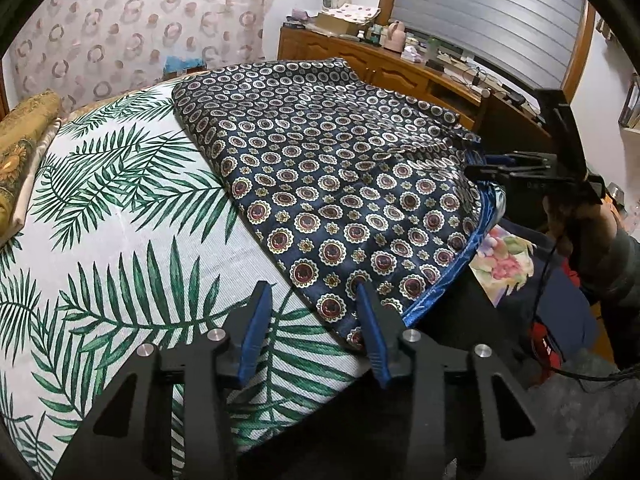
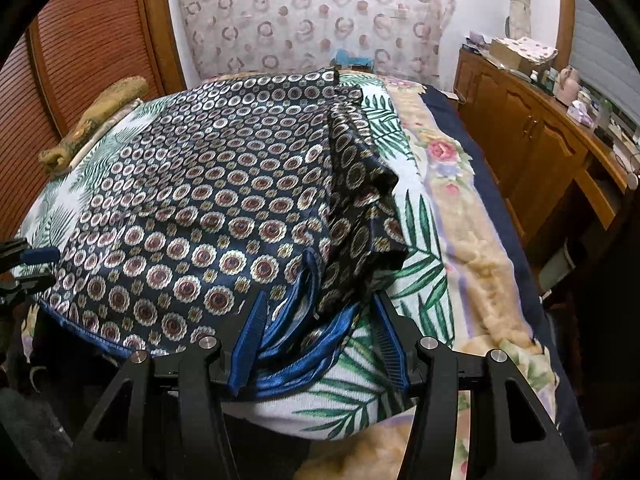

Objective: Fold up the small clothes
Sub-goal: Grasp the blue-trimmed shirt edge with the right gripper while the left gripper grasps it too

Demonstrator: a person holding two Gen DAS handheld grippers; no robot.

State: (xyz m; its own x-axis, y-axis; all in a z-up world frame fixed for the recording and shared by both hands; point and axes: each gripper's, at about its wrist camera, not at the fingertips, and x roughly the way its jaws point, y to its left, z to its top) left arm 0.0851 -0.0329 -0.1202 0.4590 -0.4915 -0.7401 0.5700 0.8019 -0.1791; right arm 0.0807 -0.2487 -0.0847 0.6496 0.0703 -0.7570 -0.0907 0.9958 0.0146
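My left gripper (image 1: 310, 304) sits at the near corner of the patterned garment (image 1: 332, 168). Its pads stand apart: one fingertip (image 1: 365, 294) lies over the cloth's corner and the other over the palm-leaf sheet (image 1: 120, 208), so nothing is pinched between them.

My right gripper (image 2: 320, 308) is at the garment's other near corner, where the shiny blue hem (image 2: 304, 352) bunches up in loops. The blue folds lie between its spread fingers, but I cannot tell whether the pads actually press on them.

The garment itself, dark navy with ringed medallions, is spread flat across the bed over the palm-leaf sheet. Its right side is doubled over in a rumpled fold (image 2: 360, 184). Along the bed's right edge runs a floral blanket (image 2: 472, 216).

Further back, a rolled gold-patterned cloth (image 1: 24, 148) lies at the left of the bed. Behind it hangs a curtain (image 2: 312, 16) printed with rings, and a cluttered wooden sideboard (image 2: 532, 136) stands along the right wall.
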